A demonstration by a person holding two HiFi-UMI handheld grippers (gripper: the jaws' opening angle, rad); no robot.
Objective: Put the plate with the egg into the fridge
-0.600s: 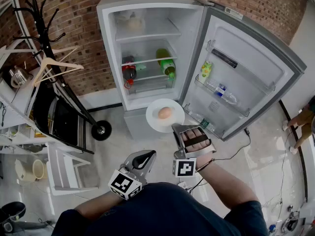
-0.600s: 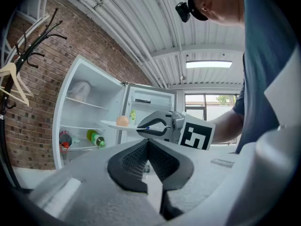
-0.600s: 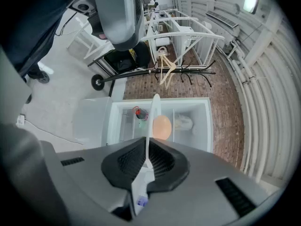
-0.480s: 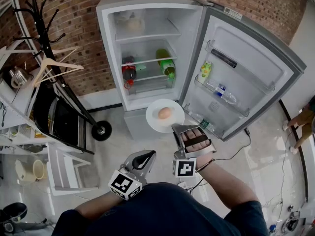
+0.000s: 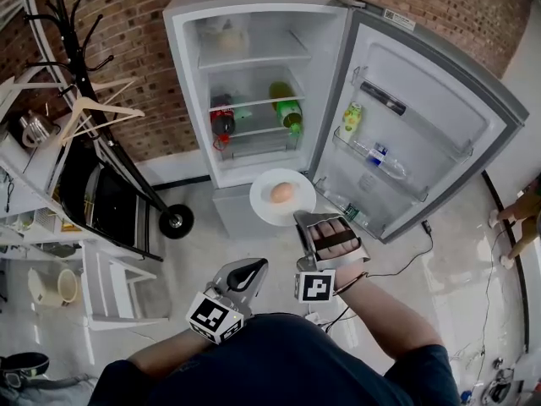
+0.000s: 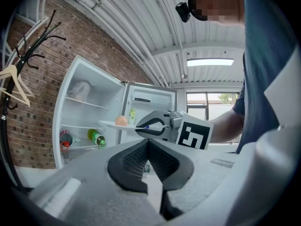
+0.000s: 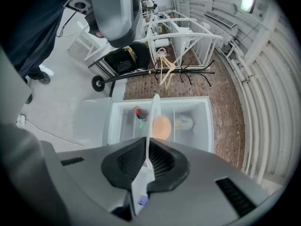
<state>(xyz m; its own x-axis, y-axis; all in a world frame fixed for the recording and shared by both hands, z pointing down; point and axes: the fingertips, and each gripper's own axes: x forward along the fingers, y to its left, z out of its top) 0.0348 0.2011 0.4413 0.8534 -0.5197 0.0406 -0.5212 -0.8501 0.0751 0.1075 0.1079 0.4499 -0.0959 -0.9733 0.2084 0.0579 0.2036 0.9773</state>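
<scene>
Head view: fridge [image 5: 254,24], door swung wide open, bottles on its middle shelves. Plate [image 5: 262,205] with egg [image 5: 281,193] hangs level in front of the fridge, below its open compartment and not yet inside. Right gripper [image 5: 299,220] has the plate by the rim farthest from the fridge. Left gripper [image 5: 256,266] is low and farther back from the fridge, apart from the plate. Change against half a second ago: next to none, the plate sits at nearly the same spot before the fridge, so the carry reads as paused or very slow, and the whole reach onto a shelf is left to do. Left gripper view: left jaws closed on each other with nothing between them; beyond them the plate, egg on top, shows against the fridge interior with the right gripper clamped on its rim. Right gripper view: right jaws pressed nearly shut on the thin plate rim, seen edge-on, with the egg beside it and the fridge straight ahead. Judgement: grip looks firm, and the plate must stay level or the egg may roll.
</scene>
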